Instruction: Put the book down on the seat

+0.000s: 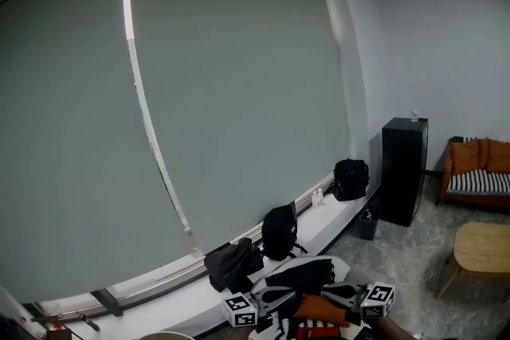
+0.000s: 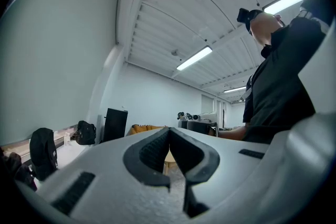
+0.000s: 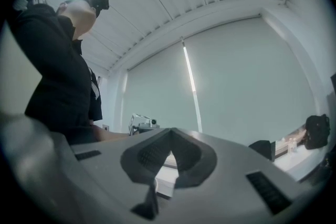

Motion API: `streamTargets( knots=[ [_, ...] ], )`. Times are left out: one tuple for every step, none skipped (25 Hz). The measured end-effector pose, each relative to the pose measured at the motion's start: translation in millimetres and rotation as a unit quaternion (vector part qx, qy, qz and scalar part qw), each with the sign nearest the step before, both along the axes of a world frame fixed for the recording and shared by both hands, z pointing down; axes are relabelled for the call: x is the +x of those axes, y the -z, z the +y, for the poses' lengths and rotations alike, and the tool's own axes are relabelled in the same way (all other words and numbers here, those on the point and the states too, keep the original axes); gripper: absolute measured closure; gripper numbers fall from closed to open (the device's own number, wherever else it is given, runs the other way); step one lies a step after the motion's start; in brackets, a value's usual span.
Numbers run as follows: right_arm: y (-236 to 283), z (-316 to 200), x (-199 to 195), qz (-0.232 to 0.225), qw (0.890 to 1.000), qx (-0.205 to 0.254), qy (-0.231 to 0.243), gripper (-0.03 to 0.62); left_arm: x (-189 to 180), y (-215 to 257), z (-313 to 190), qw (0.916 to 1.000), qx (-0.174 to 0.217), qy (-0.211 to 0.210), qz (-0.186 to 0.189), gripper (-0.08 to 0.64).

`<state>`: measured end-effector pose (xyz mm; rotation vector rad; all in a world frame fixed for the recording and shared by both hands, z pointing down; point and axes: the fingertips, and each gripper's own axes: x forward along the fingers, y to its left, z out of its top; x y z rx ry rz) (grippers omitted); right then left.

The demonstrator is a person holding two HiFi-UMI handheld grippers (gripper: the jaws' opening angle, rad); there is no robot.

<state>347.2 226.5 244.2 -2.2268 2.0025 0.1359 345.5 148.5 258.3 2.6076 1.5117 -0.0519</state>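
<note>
While the left gripper (image 2: 168, 130) and right gripper (image 3: 170, 131) are both clenched on nothing, neither holds a book. An orange-brown slab (image 1: 320, 308) at bottom centre, between them, may be it, already let go. Whether a seat lies beneath it is unclear.

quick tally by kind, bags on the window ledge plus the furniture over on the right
black bags: 3
black cabinet: 1
orange sofa: 1
wooden table: 1
total: 6
</note>
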Motion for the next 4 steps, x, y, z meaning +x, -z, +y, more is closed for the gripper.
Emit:
streamTargets(
  knots=[
    [0.2, 2.3, 2.2, -0.007, 1.000, 0.001, -0.004, 0.565, 1.7, -0.8, 1.2, 1.0000, 0.001, 0.001, 0.000, 0.535],
    [-0.2, 4.4, 4.2, -0.011, 1.000, 0.001, -0.007, 0.565, 3.2, -1.6, 2.3, 1.0000, 0.001, 0.001, 0.000, 0.535],
    [-1.3, 6.5, 6.1, -0.014, 1.000, 0.001, -0.009, 0.565, 4.7, -2.2, 3.5, 1.0000, 0.000, 0.002, -0.001, 0.535],
    [-2.8, 8.6, 8.0, -0.017, 1.000, 0.000, -0.011, 0.565, 6.1, -2.9, 4.7, 1.0000, 0.000, 0.003, -0.001, 0.535]
  ],
)
